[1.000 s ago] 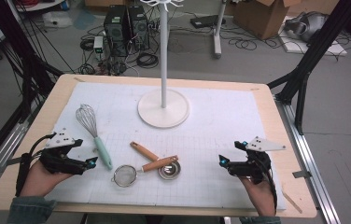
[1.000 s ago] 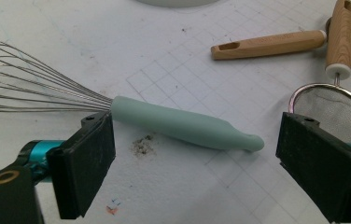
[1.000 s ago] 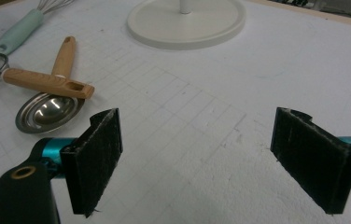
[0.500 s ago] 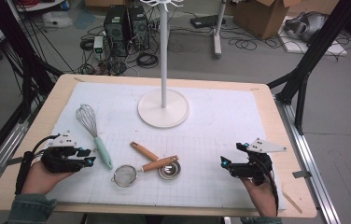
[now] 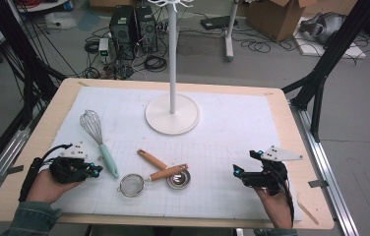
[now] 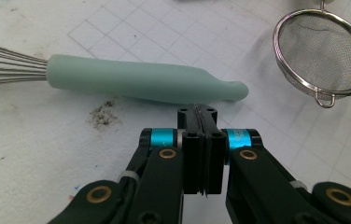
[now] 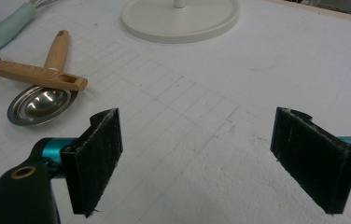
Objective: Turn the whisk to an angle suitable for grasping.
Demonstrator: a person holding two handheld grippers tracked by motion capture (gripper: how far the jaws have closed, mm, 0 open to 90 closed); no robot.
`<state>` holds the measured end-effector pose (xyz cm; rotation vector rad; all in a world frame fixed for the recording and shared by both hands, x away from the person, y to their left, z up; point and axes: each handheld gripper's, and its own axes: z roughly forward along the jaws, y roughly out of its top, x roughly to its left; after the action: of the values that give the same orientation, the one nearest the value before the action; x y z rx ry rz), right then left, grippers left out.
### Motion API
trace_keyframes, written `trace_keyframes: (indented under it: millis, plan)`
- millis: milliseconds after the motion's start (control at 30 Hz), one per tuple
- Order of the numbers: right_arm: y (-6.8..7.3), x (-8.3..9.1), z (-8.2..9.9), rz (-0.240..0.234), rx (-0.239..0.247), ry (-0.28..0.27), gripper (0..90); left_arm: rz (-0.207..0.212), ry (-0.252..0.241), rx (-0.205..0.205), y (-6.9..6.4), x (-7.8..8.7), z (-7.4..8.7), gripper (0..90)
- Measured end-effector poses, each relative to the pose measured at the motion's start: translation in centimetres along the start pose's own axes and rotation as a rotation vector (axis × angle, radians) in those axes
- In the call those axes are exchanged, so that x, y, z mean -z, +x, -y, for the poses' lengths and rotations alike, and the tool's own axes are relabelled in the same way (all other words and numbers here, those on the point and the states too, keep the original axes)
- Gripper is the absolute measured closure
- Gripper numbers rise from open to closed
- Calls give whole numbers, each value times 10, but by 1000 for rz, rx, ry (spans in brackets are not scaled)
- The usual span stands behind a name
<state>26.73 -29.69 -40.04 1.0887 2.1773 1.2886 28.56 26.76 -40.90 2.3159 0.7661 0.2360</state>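
Left gripper [image 6: 196,113] has just been closing and its jaws meet on nothing, just short of the whisk [image 6: 145,84] lying flat on the mat [image 5: 232,123]. Right gripper [image 7: 197,163] gapes wide, empty.

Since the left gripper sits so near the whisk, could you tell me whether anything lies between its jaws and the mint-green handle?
Nothing visible does. The left gripper, its jaws just closed with nothing between them, points at the whisk handle, with bare white mat between. The small strainer lies off to one side, clear of that path.
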Motion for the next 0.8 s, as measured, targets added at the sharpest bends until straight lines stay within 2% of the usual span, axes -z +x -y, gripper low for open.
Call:
trace_keyframes:
  millis: [233, 333, 800]
  plan:
    - [0, 0, 0, -4, 0, 3, 157, 21, 14, -7, -2, -6, 1, 885]
    - [0, -1, 0, -3, 1, 2, 157, 39, 28, -26, -4, -11, 1, 885]
    - [1, -2, 0, -3, 0, 3, 157, 88, 48, -56, -12, -23, -2, 885]
